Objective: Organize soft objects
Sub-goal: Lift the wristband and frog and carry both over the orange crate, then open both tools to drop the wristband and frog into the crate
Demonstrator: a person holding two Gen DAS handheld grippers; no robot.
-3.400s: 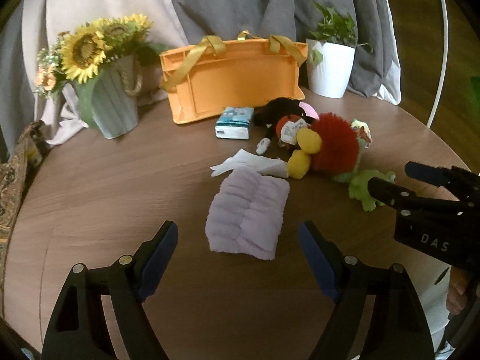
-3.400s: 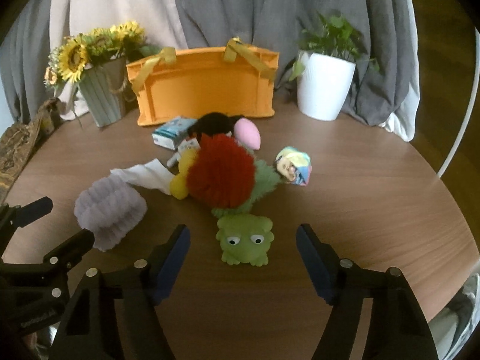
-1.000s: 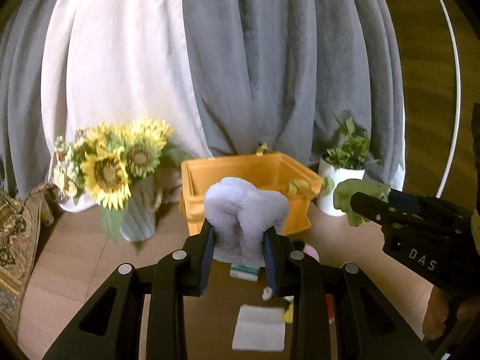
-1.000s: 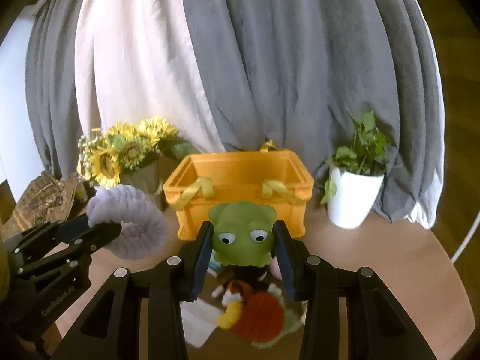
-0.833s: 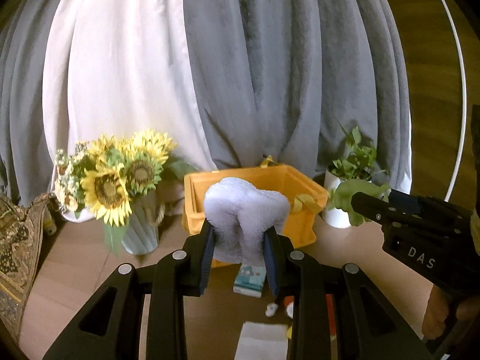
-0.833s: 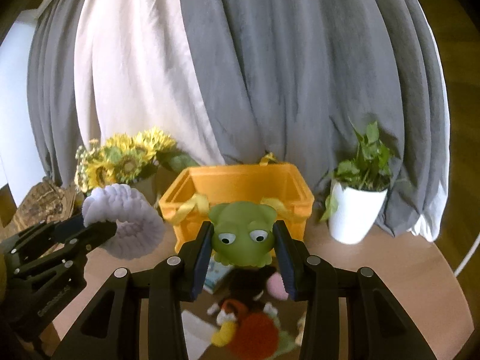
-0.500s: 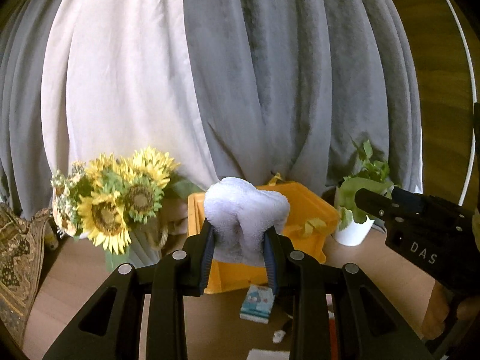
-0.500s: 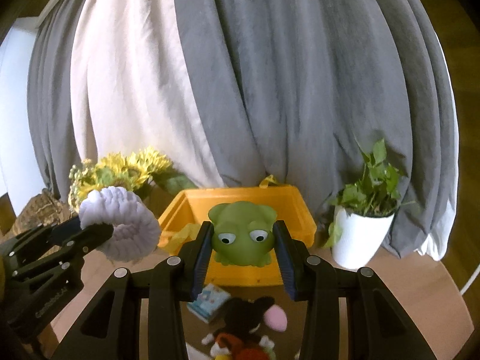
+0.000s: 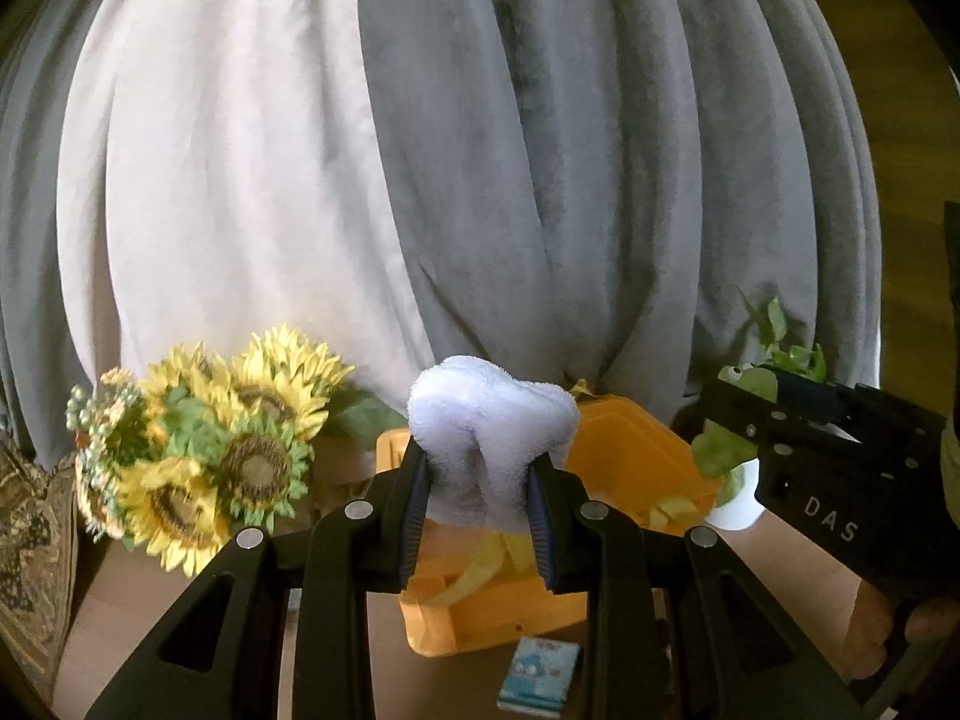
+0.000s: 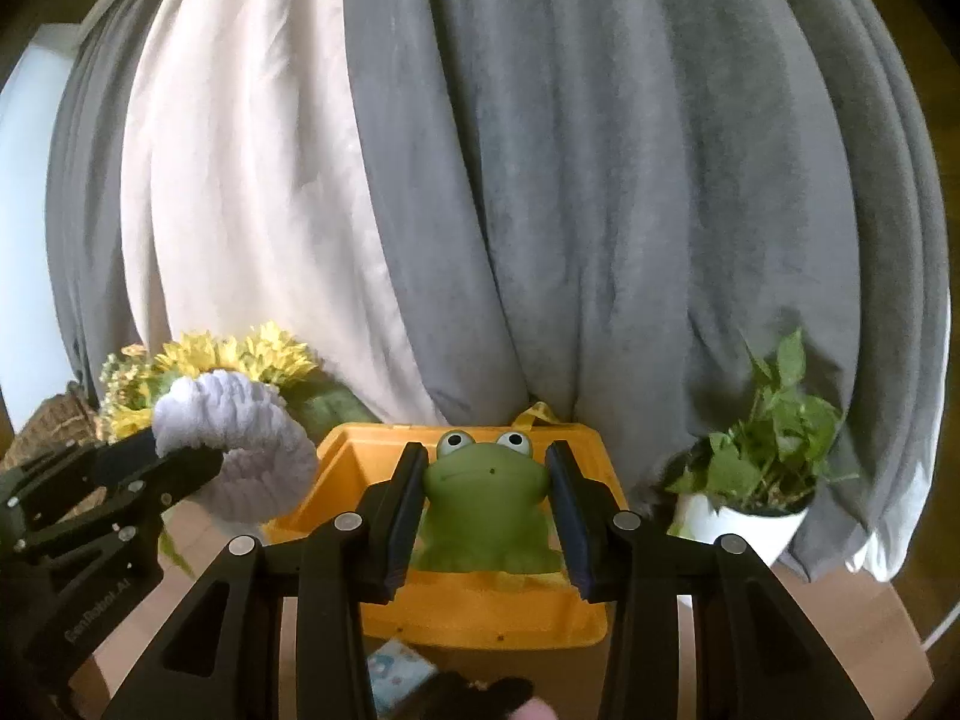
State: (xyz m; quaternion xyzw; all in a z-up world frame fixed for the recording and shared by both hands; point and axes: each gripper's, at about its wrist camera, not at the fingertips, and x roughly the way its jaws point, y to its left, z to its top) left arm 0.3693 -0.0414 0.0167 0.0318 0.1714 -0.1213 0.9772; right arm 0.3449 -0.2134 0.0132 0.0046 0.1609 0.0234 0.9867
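Left wrist view: left gripper [image 9: 477, 510] clamped on the lavender plush cloth [image 9: 489, 432], held in the air in front of the orange bin [image 9: 624, 468]. Right gripper [image 10: 485, 510] clamped on the green frog toy [image 10: 483, 501], also airborne, in front of the bin's open top. Sunflowers [image 9: 204, 450] left of the bin, potted plant [image 10: 762, 456] right of it.

Black plastic left tool [image 9: 477, 516], blue-ribbed pads, silver screws, right tool [image 10: 486, 510] lettered "DAS"

Both loads are off the table — lavender towel [image 9: 489, 420] in the left gripper [image 9: 477, 516], green frog [image 10: 483, 507] in the right gripper [image 10: 483, 525] — with the orange basket [image 10: 480, 612] now directly ahead.
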